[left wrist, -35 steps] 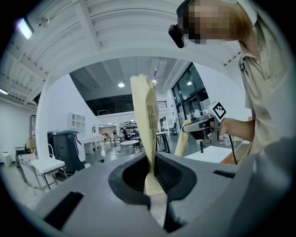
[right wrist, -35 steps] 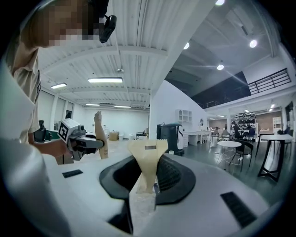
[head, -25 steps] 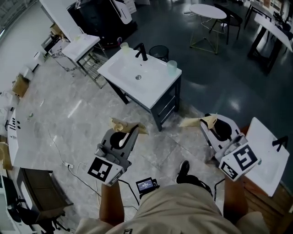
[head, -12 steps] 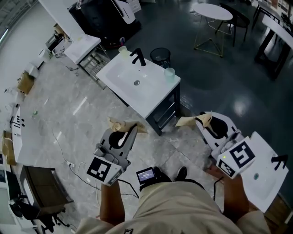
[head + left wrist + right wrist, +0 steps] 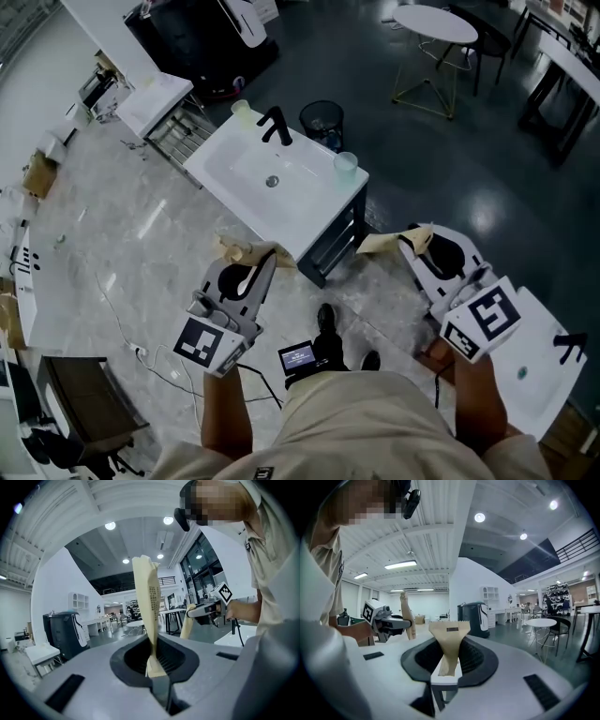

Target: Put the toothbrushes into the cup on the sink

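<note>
The white sink (image 5: 234, 178) stands ahead on a dark frame, with a pale cup (image 5: 346, 162) at its right corner and a second cup (image 5: 241, 109) by the black faucet (image 5: 274, 123). My left gripper (image 5: 255, 267) is shut on a toothbrush in a tan paper wrapper (image 5: 239, 252), just short of the sink's near edge. That wrapper (image 5: 149, 616) stands upright between the left gripper's (image 5: 157, 671) jaws. My right gripper (image 5: 418, 246) is shut on another wrapped toothbrush (image 5: 388, 243), to the right of the sink. In the right gripper view its wrapper (image 5: 449, 641) rises from the right gripper (image 5: 446, 671).
A black bin (image 5: 322, 117) sits behind the sink. A round white table (image 5: 429, 22) and dark desks stand far back. A second white basin (image 5: 548, 361) lies at my lower right. A low rack (image 5: 178, 136) and cables (image 5: 122, 309) lie on the pale floor to the left.
Both grippers have travelled forward with their wrapped toothbrushes. The sink now sits nearer and lower in the head view. The jaws stay as they were.
</note>
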`<state>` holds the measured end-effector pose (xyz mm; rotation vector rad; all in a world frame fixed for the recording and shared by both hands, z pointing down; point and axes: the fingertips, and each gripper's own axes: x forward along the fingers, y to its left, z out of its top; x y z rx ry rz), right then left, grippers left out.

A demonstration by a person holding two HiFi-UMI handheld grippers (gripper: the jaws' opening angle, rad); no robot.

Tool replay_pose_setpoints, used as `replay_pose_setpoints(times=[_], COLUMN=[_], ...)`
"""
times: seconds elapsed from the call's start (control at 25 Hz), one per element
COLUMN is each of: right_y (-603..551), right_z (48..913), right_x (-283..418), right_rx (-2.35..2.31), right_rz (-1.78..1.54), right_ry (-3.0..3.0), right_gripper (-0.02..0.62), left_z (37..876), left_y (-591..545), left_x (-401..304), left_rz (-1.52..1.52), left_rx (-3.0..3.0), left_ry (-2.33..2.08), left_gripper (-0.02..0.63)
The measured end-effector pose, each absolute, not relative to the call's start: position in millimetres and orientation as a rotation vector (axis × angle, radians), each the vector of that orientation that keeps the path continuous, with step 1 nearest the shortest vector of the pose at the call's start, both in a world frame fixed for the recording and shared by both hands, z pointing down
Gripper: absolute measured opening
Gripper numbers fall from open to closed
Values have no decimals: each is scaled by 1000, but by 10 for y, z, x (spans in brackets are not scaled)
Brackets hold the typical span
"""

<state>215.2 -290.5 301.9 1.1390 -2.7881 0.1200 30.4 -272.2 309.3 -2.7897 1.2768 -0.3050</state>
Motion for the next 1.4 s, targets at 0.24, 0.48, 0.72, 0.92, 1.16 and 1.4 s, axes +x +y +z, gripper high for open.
replay_pose_setpoints(times=[0.24, 0.48, 0.72, 0.92, 1.16, 1.4], right_y=[-3741, -4707, -5530, -5997, -6316, -6511], right_z=[3170, 3480, 4085, 4545, 5103, 5551], right_x=[2008, 1869, 1777, 1648, 1515, 1459], right_rx=[1239, 1381, 1480, 1495, 1488, 1467], right_rz=[130, 123, 147, 173, 197, 229], right_ry=[-2745, -2674, -2556, -2495, -2408, -2348], right_gripper=[83, 83, 83, 83, 83, 84], left_z=[3212, 3447, 3759, 4016, 4308, 4567], left_y=[-3487, -4139, -4604, -4881, -5093, -5257], left_x=[51, -255, -517, -657, -794, -868], left_rz=[-303, -330, -337, -338, -336, -342], left_rx=[-2818, -2853, -2889, -2924, -2963, -2989], left_ry=[1250, 1235, 1265, 1279, 1293, 1299], left_gripper=[31, 31, 31, 31, 31, 31])
